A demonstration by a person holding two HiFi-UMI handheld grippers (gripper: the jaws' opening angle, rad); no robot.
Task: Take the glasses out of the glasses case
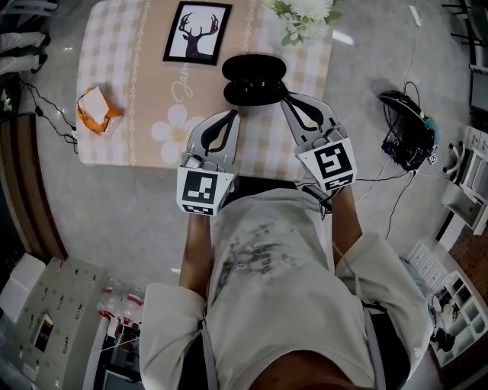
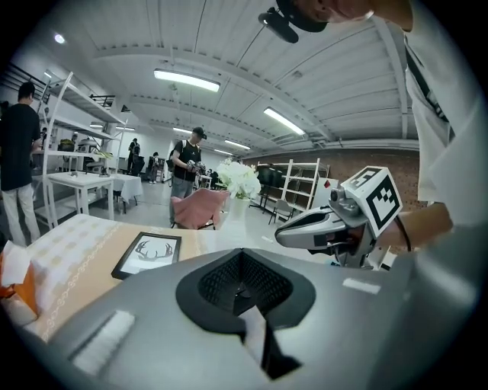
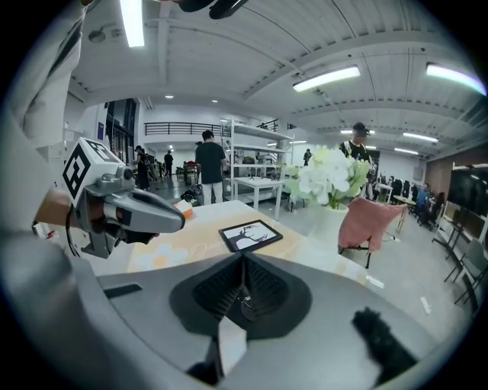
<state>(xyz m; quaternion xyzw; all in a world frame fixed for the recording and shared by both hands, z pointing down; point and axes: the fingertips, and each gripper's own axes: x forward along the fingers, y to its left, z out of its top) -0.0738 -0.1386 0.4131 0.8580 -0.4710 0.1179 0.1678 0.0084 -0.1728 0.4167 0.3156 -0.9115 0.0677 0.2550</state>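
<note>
In the head view the black glasses case [image 1: 254,80] lies open on the checked tablecloth [image 1: 137,84], its two halves spread one above the other. I cannot make out glasses inside it. My left gripper [image 1: 232,116] points at the case from the near left, a short gap away, with its jaws together. The tip of my right gripper [image 1: 285,97] reaches the case's near right edge, also with its jaws together. In both gripper views the jaws meet along a seam with nothing clearly held, and the case itself is out of sight.
A framed deer picture [image 1: 197,32] lies behind the case, white flowers [image 1: 305,15] stand at the far right, and an orange and white object [image 1: 95,110] sits at the table's left edge. Cables and gear [image 1: 408,129] lie on the floor to the right. People stand in the room [image 2: 187,164].
</note>
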